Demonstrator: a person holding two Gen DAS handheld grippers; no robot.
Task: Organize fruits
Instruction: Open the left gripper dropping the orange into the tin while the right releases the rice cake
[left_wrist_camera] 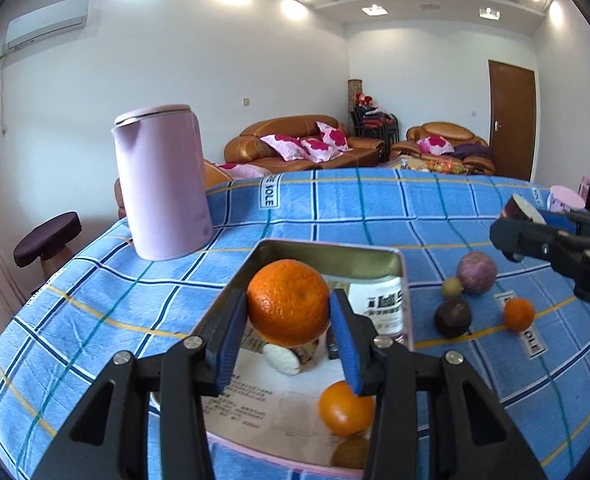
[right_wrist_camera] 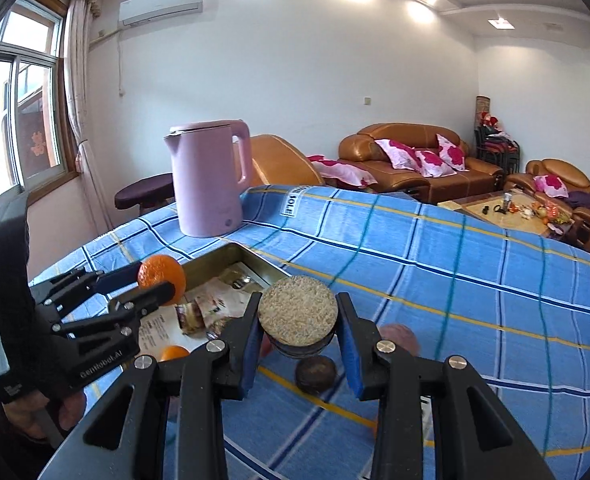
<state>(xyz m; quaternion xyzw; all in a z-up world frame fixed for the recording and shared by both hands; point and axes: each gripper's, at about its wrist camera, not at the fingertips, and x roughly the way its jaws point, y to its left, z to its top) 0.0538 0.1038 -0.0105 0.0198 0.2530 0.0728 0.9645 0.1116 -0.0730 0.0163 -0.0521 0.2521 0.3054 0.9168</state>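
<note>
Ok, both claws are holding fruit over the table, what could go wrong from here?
The left claw pinches the orange only at its sides above the tin tray; dropped, it could knock the cut fruit beneath. The right claw grips the halved fruit by its rim, so it may slip onto the dark fruit below.

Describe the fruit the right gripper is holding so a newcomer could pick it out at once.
Start at the blue plaid tablecloth and find the open metal tin in front of the pink kettle. Just right of the tin, the right gripper is shut on a halved fruit. Unlike the round whole fruits on the cloth below, it shows a flat, pale, grainy cut face above a dark rind.
</note>
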